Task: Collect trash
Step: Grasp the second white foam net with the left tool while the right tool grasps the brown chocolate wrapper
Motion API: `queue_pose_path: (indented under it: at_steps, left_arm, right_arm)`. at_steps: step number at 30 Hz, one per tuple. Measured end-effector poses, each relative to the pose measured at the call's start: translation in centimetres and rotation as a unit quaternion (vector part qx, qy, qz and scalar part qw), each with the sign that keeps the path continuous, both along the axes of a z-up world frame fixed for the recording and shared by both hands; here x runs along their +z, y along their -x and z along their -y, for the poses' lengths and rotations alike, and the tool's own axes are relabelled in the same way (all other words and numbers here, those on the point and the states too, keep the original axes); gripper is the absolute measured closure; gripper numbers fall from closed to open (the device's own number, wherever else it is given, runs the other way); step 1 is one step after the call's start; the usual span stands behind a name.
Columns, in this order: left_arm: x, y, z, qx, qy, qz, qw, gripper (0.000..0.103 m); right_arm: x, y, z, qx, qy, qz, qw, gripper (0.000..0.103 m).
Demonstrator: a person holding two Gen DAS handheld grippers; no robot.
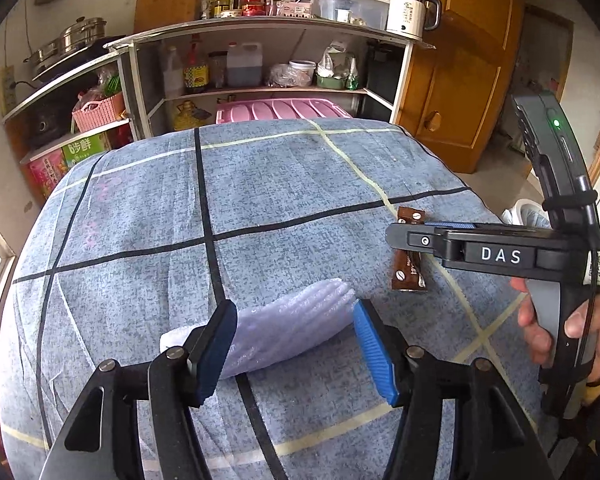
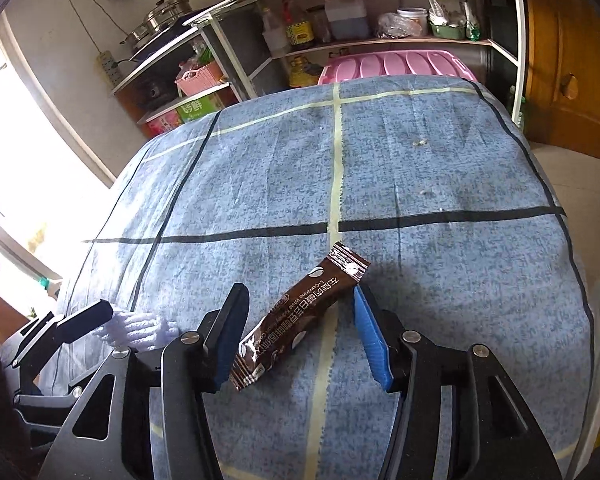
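One brown sachet [image 2: 300,322] lies diagonally; its torn-looking end points far-right.

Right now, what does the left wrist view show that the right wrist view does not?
Only the left wrist view shows the white kettle on the shelf top and the person's hand on the right gripper's handle. Only the right wrist view shows the printed lettering along the brown sachet and the bright window. Both show the white foam sheet, the sachet, and the blue checked cloth.
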State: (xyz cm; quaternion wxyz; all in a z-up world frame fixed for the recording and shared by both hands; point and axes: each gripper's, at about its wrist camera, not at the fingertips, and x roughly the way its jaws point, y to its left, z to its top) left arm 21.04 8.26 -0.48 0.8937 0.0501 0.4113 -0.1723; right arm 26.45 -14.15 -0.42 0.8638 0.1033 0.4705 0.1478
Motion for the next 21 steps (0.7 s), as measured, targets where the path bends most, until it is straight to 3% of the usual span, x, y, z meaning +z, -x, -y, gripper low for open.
queue_pose_path:
  at_steps: [3, 5, 7, 8, 17, 21]
  left_arm:
    - [-0.3, 0.0, 0.2, -0.005, -0.013, 0.004, 0.9999, 0.043]
    - [-0.6, -0.2, 0.4, -0.003, -0.026, 0.005, 0.9996, 0.043]
    - [-0.7, -0.1, 0.7, -0.007, -0.038, 0.009, 0.9992, 0.043]
    - [-0.8, -0.1, 0.8, -0.008, -0.041, 0.009, 0.9991, 0.042]
    - [-1.2, -0.3, 1.8, -0.016, -0.078, 0.014, 0.9968, 0.043]
    - [-1.3, -0.1, 2.2, -0.021, -0.088, 0.015, 0.9958, 0.057]
  right_arm:
    - [-0.2, -0.2, -0.5, 0.001, 0.017, 0.006, 1.0, 0.049]
    - [-0.2, 0.0, -0.9, -0.001, 0.046, 0.012, 0.999, 0.058]
    - [-0.2, 0.3, -0.7, -0.004, 0.056, 0.016, 0.998, 0.075]
    - [-0.3, 0.3, -0.4, -0.005, 0.054, 0.017, 0.998, 0.077]
    - [-0.1, 1.3, 0.7, -0.012, 0.039, 0.022, 0.999, 0.082]
    - [0.5, 2.0, 1.4, -0.016, 0.028, 0.028, 0.999, 0.082]
